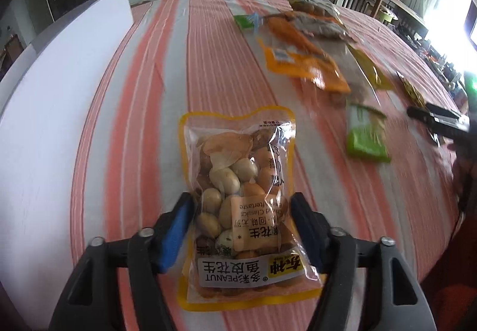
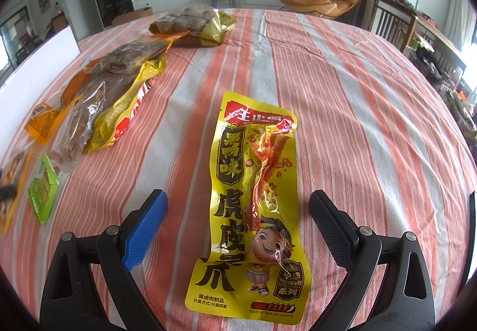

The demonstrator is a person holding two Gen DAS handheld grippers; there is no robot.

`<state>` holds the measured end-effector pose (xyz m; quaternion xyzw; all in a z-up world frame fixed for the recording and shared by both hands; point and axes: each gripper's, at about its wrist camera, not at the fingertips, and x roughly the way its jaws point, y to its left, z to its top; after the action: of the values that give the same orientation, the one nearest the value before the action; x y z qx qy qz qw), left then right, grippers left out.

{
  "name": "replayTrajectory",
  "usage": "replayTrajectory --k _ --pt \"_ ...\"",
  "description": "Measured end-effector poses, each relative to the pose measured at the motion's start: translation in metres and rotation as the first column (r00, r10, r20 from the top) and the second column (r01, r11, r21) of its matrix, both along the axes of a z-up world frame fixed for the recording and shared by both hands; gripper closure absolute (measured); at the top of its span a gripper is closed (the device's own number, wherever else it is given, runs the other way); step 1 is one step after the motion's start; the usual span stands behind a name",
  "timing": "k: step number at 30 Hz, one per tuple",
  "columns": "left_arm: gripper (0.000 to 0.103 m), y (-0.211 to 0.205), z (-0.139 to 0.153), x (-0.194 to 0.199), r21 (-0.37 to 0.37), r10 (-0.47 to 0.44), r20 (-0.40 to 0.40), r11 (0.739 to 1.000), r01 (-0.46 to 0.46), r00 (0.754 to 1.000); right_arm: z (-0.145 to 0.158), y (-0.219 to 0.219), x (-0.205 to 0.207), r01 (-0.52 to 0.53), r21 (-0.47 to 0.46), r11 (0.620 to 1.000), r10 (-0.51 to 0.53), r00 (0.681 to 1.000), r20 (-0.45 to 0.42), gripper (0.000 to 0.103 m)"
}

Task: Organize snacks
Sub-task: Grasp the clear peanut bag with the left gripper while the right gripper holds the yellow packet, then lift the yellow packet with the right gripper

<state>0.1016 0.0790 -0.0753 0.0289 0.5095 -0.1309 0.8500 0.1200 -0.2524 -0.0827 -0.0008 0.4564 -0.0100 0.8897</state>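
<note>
My left gripper (image 1: pixel 241 223) pinches a peanut bag (image 1: pixel 238 200) by its lower half, both pads pressed to the bag's sides, above the striped cloth (image 1: pixel 208 48). My right gripper (image 2: pixel 238 229) stands spread wide, its pads apart from the yellow pouch (image 2: pixel 253 197) lying flat on the cloth between them. Further stock: a heap of snack bags (image 2: pixel 113 86) to the left, a small green packet (image 2: pixel 43 194) near it, and a white box (image 1: pixel 53 63) at the cloth's left edge.

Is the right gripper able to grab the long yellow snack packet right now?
Probably yes. The right gripper is open, the yellow packet lies flat on the striped tablecloth between its fingers, and nothing covers it.
</note>
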Motion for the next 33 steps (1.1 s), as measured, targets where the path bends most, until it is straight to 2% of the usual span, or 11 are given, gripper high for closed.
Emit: replayTrajectory --k 1,2,7,12,16,21,23,25,30,32,33 --pt "0.012 0.002 0.0 -0.001 -0.005 -0.001 0.002 1.0 0.001 1.0 0.0 0.0 0.0 0.0 0.0 1.0 0.0 1.0 0.0 0.005" --pt "0.01 0.004 0.0 -0.002 -0.012 -0.001 0.008 1.0 0.001 1.0 0.0 0.0 0.0 0.0 0.0 1.0 0.0 1.0 0.0 0.005" --pt "0.01 0.006 0.003 0.004 -0.036 0.001 0.015 0.999 0.0 1.0 0.0 0.0 0.0 0.0 0.0 1.0 0.0 1.0 0.0 0.005" --pt "0.009 -0.012 -0.008 0.012 0.077 -0.025 -0.009 0.997 0.026 1.0 0.0 0.0 0.0 0.0 0.0 1.0 0.0 1.0 0.0 0.005" --pt "0.043 -0.012 -0.001 0.002 0.042 -0.031 0.028 0.999 0.029 0.999 0.001 -0.002 0.0 0.0 0.019 1.0 0.0 1.0 0.006 0.006" --pt "0.046 -0.006 -0.001 -0.009 0.025 -0.003 0.064 1.0 0.001 0.998 0.014 -0.036 -0.02 0.037 0.267 0.963 -0.071 0.991 0.116 0.007" --pt "0.046 -0.005 -0.002 -0.013 0.024 -0.001 0.071 1.0 -0.001 0.997 0.014 -0.045 -0.021 0.068 0.338 0.939 -0.106 0.99 0.096 0.007" --pt "0.046 -0.004 -0.002 -0.015 0.019 0.003 0.071 1.0 -0.004 0.997 0.014 -0.035 -0.015 0.063 0.306 0.95 -0.079 0.996 0.043 0.007" --pt "0.047 0.001 0.001 -0.014 -0.038 0.037 0.055 0.999 -0.035 0.998 0.009 0.016 0.006 -0.017 0.044 0.999 0.023 0.99 -0.138 0.007" --pt "0.048 0.005 0.006 -0.016 -0.072 0.047 0.055 0.996 -0.043 0.997 0.01 0.021 0.01 -0.031 -0.007 1.0 0.029 0.987 -0.157 0.02" --pt "0.047 0.007 0.01 -0.018 -0.085 0.051 0.062 0.995 -0.045 0.997 0.015 0.02 0.009 -0.023 -0.008 1.0 0.021 0.989 -0.149 0.055"
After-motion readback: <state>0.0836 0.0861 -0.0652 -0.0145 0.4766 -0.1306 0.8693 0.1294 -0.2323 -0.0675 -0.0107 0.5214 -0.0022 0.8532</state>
